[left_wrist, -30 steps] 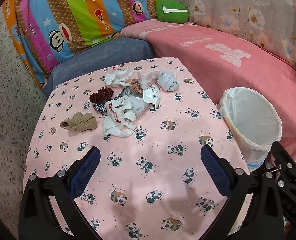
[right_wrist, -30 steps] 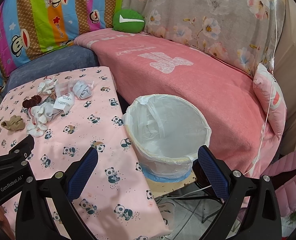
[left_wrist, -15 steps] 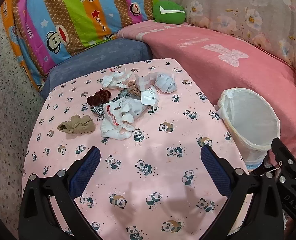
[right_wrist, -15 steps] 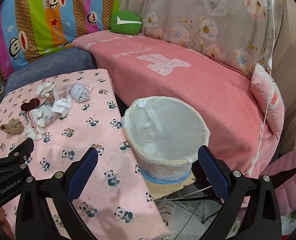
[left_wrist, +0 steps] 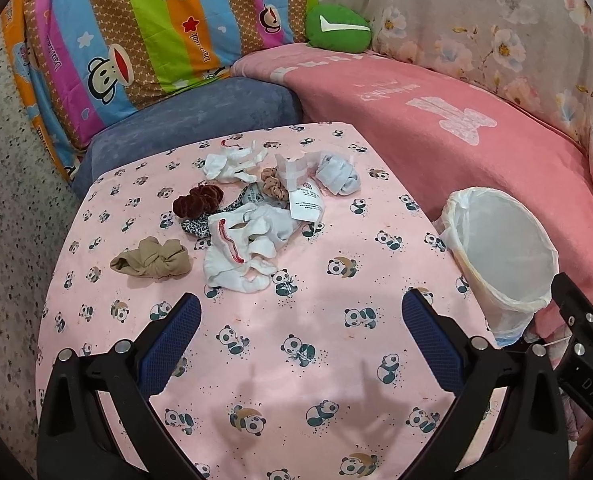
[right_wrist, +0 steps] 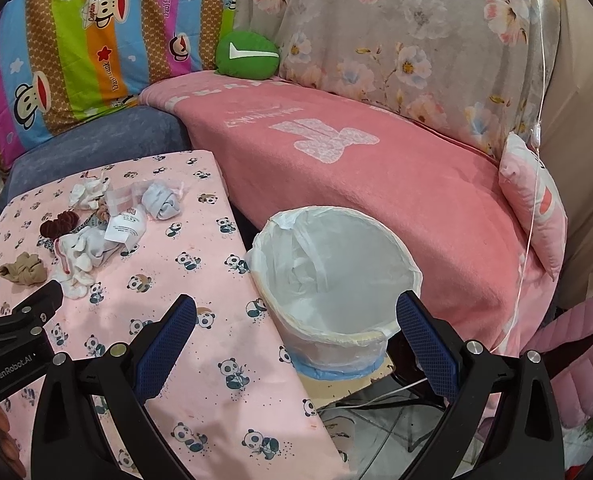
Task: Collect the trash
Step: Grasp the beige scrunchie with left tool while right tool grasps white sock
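A pile of small items lies on the panda-print table [left_wrist: 316,360]: white socks [left_wrist: 248,240], a tan cloth bundle [left_wrist: 152,262], a dark red scrunchie [left_wrist: 196,204], a clear plastic wrapper with a printed label [left_wrist: 306,200] and a pale blue sock bundle [left_wrist: 338,176]. My left gripper [left_wrist: 300,332] hovers open above the table, short of the pile. A white-lined bin [right_wrist: 336,280] stands beside the table's right edge. My right gripper [right_wrist: 296,332] is open and empty, just in front of the bin.
A sofa with a pink blanket [right_wrist: 356,160] runs behind the table and bin. A green cushion [left_wrist: 338,26] and a striped cartoon cover [left_wrist: 136,40] sit at the back. A pink pillow [right_wrist: 536,200] lies at the right. Cables cross the floor [right_wrist: 376,404] below the bin.
Both grippers have drawn back and risen slightly, so the pile and the bin sit a little lower and smaller in view. Neither gripper's opening has changed.
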